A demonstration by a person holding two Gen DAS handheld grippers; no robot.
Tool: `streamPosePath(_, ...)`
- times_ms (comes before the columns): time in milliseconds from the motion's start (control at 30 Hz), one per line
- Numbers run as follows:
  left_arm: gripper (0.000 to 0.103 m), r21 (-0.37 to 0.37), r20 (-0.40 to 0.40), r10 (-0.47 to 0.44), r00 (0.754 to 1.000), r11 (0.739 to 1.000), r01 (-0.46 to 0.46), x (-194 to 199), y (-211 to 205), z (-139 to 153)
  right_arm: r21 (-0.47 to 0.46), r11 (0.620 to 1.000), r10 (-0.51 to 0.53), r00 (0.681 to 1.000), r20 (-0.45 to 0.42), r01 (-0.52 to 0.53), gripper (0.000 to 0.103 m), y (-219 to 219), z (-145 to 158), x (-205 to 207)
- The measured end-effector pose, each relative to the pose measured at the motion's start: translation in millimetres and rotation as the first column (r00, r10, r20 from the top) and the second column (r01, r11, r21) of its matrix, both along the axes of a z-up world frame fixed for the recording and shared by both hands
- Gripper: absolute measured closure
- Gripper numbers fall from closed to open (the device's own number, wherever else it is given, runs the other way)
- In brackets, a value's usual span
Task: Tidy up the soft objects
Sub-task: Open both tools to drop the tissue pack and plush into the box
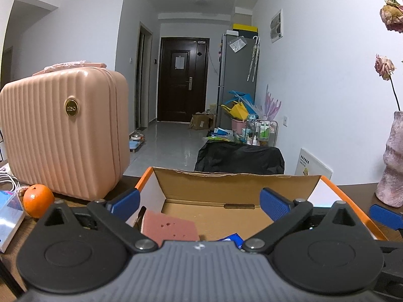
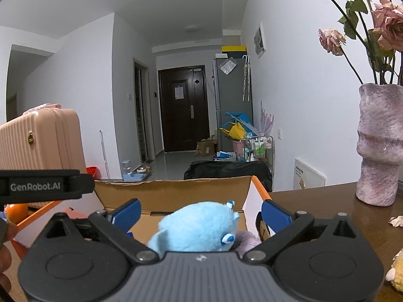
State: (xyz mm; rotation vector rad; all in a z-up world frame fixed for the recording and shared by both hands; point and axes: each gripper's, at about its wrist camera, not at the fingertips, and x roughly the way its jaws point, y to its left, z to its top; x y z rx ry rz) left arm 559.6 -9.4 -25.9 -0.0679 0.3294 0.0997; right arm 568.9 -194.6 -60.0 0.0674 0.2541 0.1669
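Both grippers are released above the cardboard box [image 1: 226, 183]. The left gripper [image 1: 200, 203] has the pink sponge [image 1: 168, 229] at 6 o'clock. The right gripper [image 2: 201, 214] stands around the blue plush toy [image 2: 199, 226], not pressing it.

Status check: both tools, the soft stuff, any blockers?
Left tool open, empty. Right tool open, clear of blue plush toy. Plush and pink sponge in cardboard box. No blockers seen.

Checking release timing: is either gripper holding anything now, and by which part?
Nothing held. Left gripper open above the pink sponge; right gripper open, pads clear of the blue plush.
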Motion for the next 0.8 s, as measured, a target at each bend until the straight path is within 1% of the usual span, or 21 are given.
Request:
streamPosePath(467, 0.000, -0.005, 0.005, 0.012, 1.000, 1.000, -0.012, -3.5, 1.5, 0.1, 0.012, 1.000, -0.017, 1.000, 0.014, 0.017, 0.000, -3.4, 0.2, -5.3)
streamPosePath(800, 0.000, -0.011, 0.018, 0.018, 1.000, 1.000, -0.018, -29.9, 4.8, 3.4, -0.005, 1.000, -0.023, 0.998, 0.055, 0.023, 0.000, -4.6, 1.7, -36.6)
